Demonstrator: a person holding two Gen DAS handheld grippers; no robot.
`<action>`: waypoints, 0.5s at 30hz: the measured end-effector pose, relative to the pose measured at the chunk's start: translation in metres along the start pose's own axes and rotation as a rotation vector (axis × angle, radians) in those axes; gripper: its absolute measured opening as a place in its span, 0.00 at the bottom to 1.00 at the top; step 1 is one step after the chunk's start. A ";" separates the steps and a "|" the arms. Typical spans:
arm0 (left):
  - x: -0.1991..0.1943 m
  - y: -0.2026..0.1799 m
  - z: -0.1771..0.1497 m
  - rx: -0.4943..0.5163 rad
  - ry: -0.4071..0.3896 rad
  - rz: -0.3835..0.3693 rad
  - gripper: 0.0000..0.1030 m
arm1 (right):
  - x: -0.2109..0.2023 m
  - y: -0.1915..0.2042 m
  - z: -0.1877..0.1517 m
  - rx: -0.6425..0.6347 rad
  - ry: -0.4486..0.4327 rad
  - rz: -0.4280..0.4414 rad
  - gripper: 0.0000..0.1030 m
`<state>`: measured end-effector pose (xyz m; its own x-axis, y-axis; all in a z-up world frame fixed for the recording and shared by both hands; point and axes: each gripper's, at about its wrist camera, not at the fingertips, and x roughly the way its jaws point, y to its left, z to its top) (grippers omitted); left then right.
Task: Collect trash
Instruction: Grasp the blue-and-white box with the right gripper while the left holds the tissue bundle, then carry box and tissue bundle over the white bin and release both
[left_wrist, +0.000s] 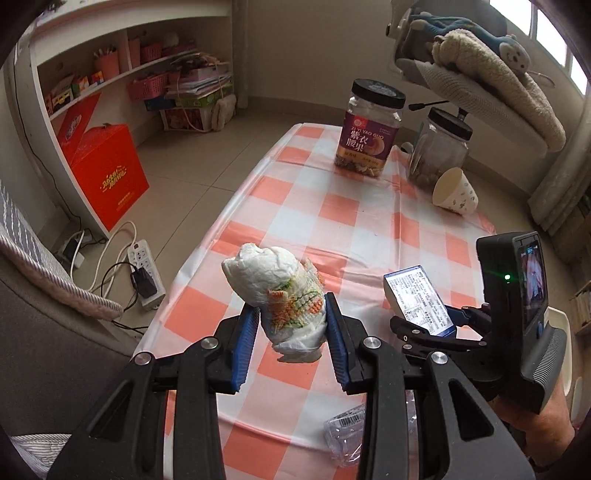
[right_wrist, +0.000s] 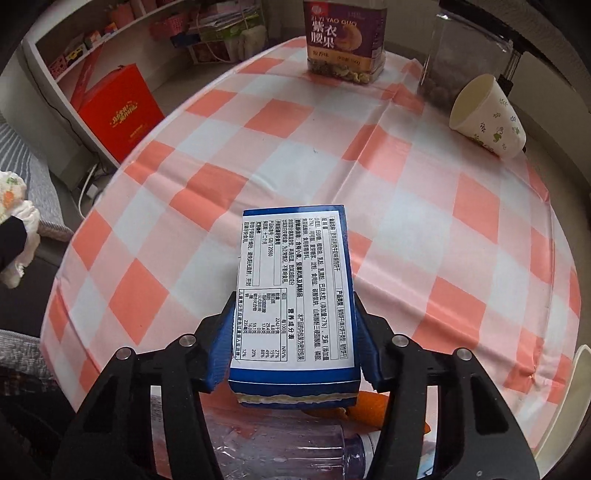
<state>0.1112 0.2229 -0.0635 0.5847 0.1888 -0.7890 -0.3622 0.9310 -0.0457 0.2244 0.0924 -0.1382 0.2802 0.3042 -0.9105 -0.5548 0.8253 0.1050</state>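
Observation:
My left gripper (left_wrist: 291, 317) is shut on a crumpled white tissue wad (left_wrist: 280, 291) with orange and green print, held above the checked tablecloth (left_wrist: 332, 229). The wad also shows at the left edge of the right wrist view (right_wrist: 14, 221). My right gripper (right_wrist: 295, 317) is shut on a blue and white carton (right_wrist: 295, 291) with a printed label, held above the table; the carton (left_wrist: 417, 299) and right gripper (left_wrist: 436, 325) show in the left wrist view. A paper cup (left_wrist: 454, 192) lies on its side at the far right, also seen in the right wrist view (right_wrist: 487, 118).
Two black-lidded jars, one with a purple label (left_wrist: 369, 129) and one clear (left_wrist: 439, 147), stand at the table's far end. A crushed clear plastic bottle (right_wrist: 288, 446) lies below the right gripper. A red box (left_wrist: 107, 173), shelves and a power strip (left_wrist: 146, 273) are on the left.

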 end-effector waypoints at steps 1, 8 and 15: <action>-0.003 -0.003 0.002 0.004 -0.018 0.003 0.35 | -0.009 -0.001 0.002 0.010 -0.030 0.006 0.52; -0.024 -0.024 0.011 0.035 -0.142 0.016 0.36 | -0.077 -0.022 0.007 0.074 -0.252 -0.045 0.52; -0.038 -0.052 0.008 0.071 -0.259 0.027 0.37 | -0.116 -0.055 -0.006 0.165 -0.378 -0.082 0.52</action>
<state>0.1132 0.1695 -0.0263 0.7453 0.2787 -0.6057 -0.3337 0.9424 0.0231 0.2175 0.0086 -0.0410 0.6030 0.3617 -0.7111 -0.3943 0.9100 0.1285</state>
